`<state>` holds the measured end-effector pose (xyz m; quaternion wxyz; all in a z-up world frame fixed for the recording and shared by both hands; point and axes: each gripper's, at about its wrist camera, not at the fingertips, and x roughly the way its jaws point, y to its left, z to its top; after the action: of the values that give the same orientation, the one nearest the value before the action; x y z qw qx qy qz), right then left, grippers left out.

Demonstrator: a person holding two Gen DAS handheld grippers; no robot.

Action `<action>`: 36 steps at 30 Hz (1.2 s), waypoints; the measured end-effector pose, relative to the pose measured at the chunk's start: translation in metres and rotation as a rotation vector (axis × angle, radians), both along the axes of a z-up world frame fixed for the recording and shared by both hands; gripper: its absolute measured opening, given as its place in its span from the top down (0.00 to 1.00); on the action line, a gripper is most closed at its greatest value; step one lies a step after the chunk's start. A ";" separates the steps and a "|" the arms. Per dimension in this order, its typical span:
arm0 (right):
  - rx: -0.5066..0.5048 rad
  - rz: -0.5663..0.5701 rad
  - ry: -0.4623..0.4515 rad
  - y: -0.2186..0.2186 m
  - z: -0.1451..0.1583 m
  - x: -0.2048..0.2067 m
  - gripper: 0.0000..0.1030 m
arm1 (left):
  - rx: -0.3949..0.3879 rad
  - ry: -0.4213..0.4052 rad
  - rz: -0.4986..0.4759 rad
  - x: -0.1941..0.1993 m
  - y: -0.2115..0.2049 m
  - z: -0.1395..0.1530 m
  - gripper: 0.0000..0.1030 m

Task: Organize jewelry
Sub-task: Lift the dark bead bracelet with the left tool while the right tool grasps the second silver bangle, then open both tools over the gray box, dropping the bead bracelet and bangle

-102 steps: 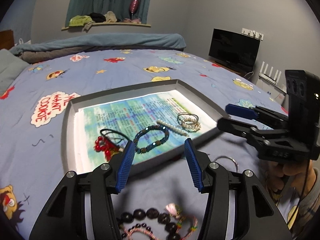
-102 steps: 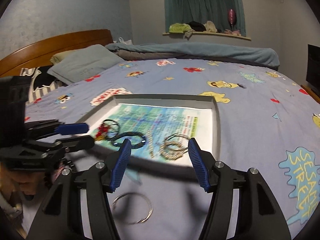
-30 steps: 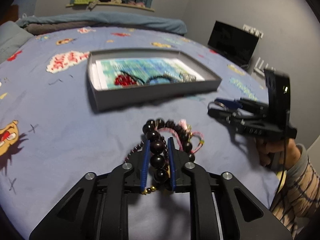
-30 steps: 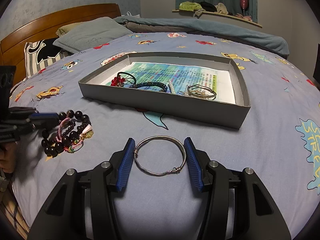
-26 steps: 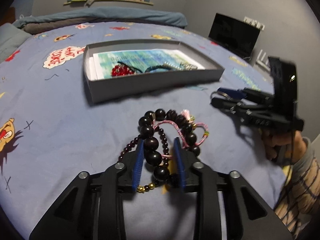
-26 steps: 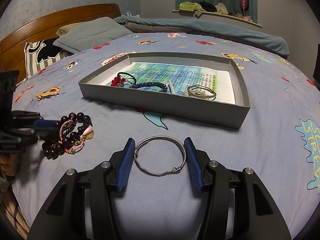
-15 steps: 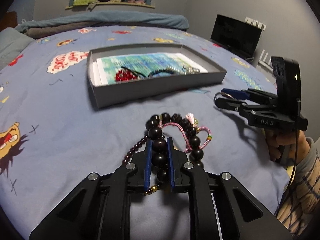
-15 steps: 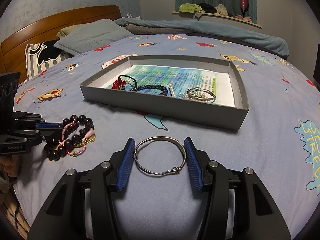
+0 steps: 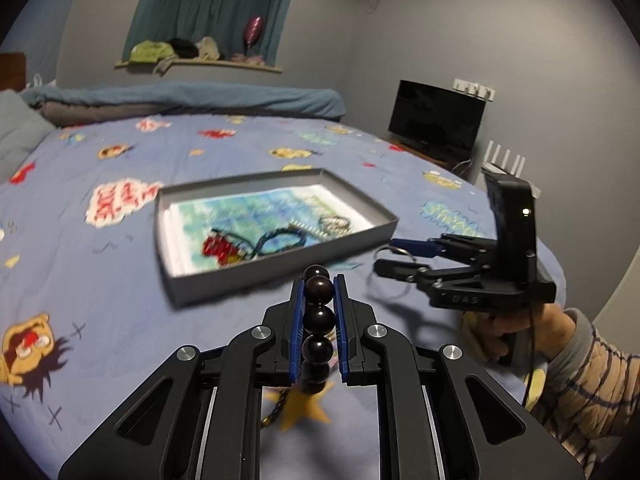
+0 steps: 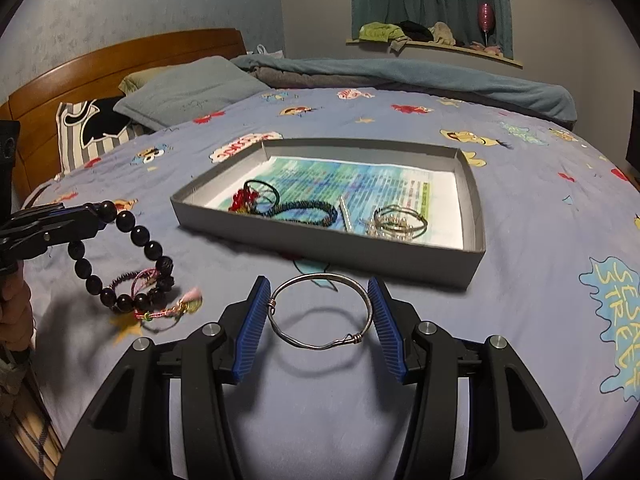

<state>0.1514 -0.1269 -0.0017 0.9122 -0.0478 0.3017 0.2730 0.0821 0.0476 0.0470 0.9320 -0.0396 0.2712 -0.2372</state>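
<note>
My left gripper [image 9: 318, 292] is shut on a dark bead bracelet [image 9: 318, 322] and holds it above the bed; in the right wrist view the bracelet [image 10: 120, 256] hangs from it at the left, with a pink cord bracelet [image 10: 168, 306] dangling below. My right gripper [image 10: 318, 308] is shut on a silver wire bangle [image 10: 320, 312], lifted a little above the sheet. The grey tray [image 10: 474, 236] lies ahead with a red bead piece [image 10: 240, 200], a dark braided bracelet [image 10: 308, 210], a pearl bar and silver bangles [image 10: 396, 222] on printed paper.
The blue cartoon-print bed sheet [image 10: 540, 208] lies under everything. Pillows [image 10: 188, 92] and a wooden headboard are far left. A rolled blanket [image 10: 400, 72] lies at the back. A TV [image 9: 436, 126] stands beyond the bed's right edge.
My left gripper has lifted the dark bead bracelet off the sheet, the pink cord bracelet hanging with it. My right gripper has raised the silver bangle slightly. Both have moved nearer the tray.
</note>
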 end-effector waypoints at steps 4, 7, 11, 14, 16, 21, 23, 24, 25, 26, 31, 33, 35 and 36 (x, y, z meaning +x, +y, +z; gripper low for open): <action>0.010 0.003 -0.012 -0.001 0.007 0.002 0.51 | -0.002 -0.015 -0.010 0.005 -0.006 0.006 0.85; 0.024 0.000 -0.019 -0.003 0.012 0.005 0.51 | -0.014 -0.023 -0.017 0.007 -0.008 0.011 0.85; 0.040 -0.007 -0.021 -0.007 0.016 0.008 0.51 | -0.027 -0.031 -0.015 0.014 -0.010 0.017 0.85; 0.049 -0.011 -0.023 -0.010 0.019 0.011 0.51 | -0.035 -0.043 -0.011 0.019 -0.012 0.024 0.85; 0.054 -0.013 -0.026 -0.012 0.021 0.013 0.51 | -0.041 -0.047 -0.011 0.023 -0.013 0.027 0.85; 0.065 -0.023 -0.034 -0.017 0.027 0.023 0.51 | -0.051 -0.042 0.001 0.036 -0.014 0.030 0.85; 0.063 -0.026 -0.036 -0.017 0.030 0.030 0.51 | -0.058 -0.038 0.009 0.042 -0.013 0.030 0.85; 0.064 -0.026 -0.035 -0.017 0.030 0.032 0.51 | -0.060 -0.037 0.012 0.044 -0.012 0.031 0.85; 0.065 -0.026 -0.032 -0.017 0.031 0.036 0.51 | -0.063 -0.035 0.016 0.047 -0.011 0.031 0.85; 0.066 -0.027 -0.031 -0.017 0.032 0.039 0.51 | -0.064 -0.033 0.019 0.050 -0.010 0.031 0.85; 0.050 -0.026 -0.018 -0.012 0.032 0.057 0.51 | -0.058 -0.027 0.030 0.074 -0.006 0.034 0.85; 0.041 -0.030 -0.019 -0.011 0.032 0.064 0.51 | -0.059 -0.028 0.033 0.083 -0.005 0.035 0.85; 0.039 -0.033 -0.017 -0.011 0.033 0.071 0.51 | -0.058 -0.029 0.038 0.094 -0.003 0.036 0.85; 0.038 -0.034 -0.015 -0.010 0.033 0.073 0.51 | -0.060 -0.027 0.038 0.100 -0.002 0.036 0.85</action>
<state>0.2245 -0.1374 0.0309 0.9197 -0.0273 0.2903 0.2630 0.1817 0.0451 0.0825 0.9384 -0.0693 0.2503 -0.2280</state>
